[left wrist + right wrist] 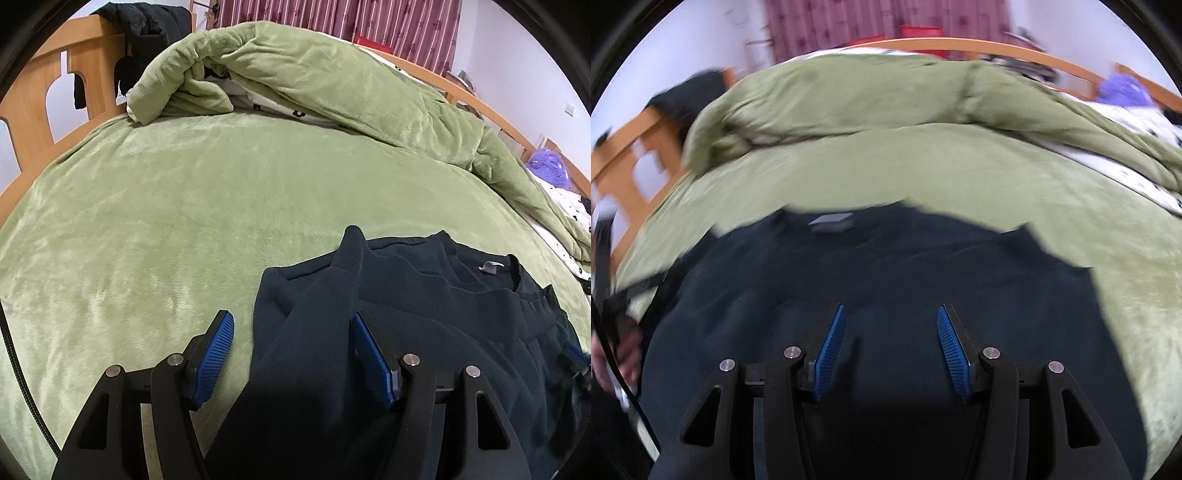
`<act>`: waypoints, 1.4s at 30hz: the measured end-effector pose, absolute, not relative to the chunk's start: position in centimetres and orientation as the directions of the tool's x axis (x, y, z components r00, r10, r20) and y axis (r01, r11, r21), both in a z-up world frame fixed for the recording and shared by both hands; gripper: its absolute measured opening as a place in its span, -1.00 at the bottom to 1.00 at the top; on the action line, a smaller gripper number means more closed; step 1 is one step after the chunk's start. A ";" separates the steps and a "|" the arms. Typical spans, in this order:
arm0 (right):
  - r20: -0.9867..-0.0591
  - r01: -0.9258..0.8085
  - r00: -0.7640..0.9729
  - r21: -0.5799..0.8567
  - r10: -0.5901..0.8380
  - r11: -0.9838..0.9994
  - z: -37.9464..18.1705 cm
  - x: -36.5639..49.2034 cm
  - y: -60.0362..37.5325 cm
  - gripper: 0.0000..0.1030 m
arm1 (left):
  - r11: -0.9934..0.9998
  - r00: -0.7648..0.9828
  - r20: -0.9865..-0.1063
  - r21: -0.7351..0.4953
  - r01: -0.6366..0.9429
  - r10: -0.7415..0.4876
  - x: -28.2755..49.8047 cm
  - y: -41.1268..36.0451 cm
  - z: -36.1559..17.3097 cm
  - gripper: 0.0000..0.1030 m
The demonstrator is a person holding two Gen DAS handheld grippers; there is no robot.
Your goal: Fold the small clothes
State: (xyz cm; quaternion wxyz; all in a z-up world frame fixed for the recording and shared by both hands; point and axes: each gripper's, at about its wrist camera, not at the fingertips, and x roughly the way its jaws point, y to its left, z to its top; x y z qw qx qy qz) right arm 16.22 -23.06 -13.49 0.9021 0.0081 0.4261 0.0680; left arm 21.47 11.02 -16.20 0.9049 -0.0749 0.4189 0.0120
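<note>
On the green bed lies the dark sweater, a sleeve between the left tool's spread jaws; the right tool hovers over it, spread, gripping nothing.

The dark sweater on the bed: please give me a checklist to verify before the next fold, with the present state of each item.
1. Dark sweater lies on the green blanket: ok.
2. Left sleeve folded over the body: ok.
3. Left gripper open, pads free of the cloth: ok.
4. Right gripper open above the sweater: ok.
5. Bare blanket beside the sweater for folding: ok.
6. Right sleeve position: cannot tell, the view is blurred.
</note>
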 end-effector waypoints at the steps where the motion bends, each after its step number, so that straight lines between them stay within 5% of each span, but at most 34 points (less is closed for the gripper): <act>1: -0.774 -0.140 0.623 0.033 0.114 0.990 -14.3 15.8 -22.0 0.00 | 0.989 0.652 -0.757 -0.124 -0.082 -0.041 21.1 11.1 -16.0 0.27; 5: -0.824 -0.016 0.565 -0.057 -0.038 0.998 -17.5 16.9 -23.1 -0.08 | 0.990 0.667 -0.744 -0.114 -0.078 -0.033 19.8 11.9 -15.4 0.27; 8: -0.830 0.093 0.554 -0.016 -0.066 0.996 -16.4 16.9 -24.5 -0.45 | 0.991 0.682 -0.732 -0.102 -0.090 -0.013 18.8 12.9 -15.0 0.27; 11: -0.815 0.111 0.575 -0.012 -0.074 0.994 -14.1 15.4 -23.2 -0.45 | 0.987 0.686 -0.727 -0.113 -0.115 -0.003 18.2 14.4 -14.6 0.27; 18: -0.739 -0.158 0.663 0.017 0.119 0.987 -9.9 10.6 -12.6 0.07 | 0.972 0.689 -0.723 -0.127 -0.197 0.046 16.6 19.2 -13.5 0.27; 28: -0.752 -0.506 0.560 0.022 0.348 0.862 -13.0 3.8 2.3 0.18 | 0.938 0.685 -0.719 -0.146 -0.314 0.118 14.4 26.2 -13.7 0.27; 36: -0.786 -0.568 0.563 -0.146 0.254 0.810 -17.3 1.5 7.5 0.48 | 0.933 0.705 -0.702 -0.179 -0.311 0.100 13.9 27.7 -13.3 0.27; 42: -0.741 -0.506 0.660 -0.317 0.124 0.802 -18.5 2.5 9.3 0.50 | 0.932 0.703 -0.704 -0.182 -0.314 0.099 14.2 28.0 -13.5 0.27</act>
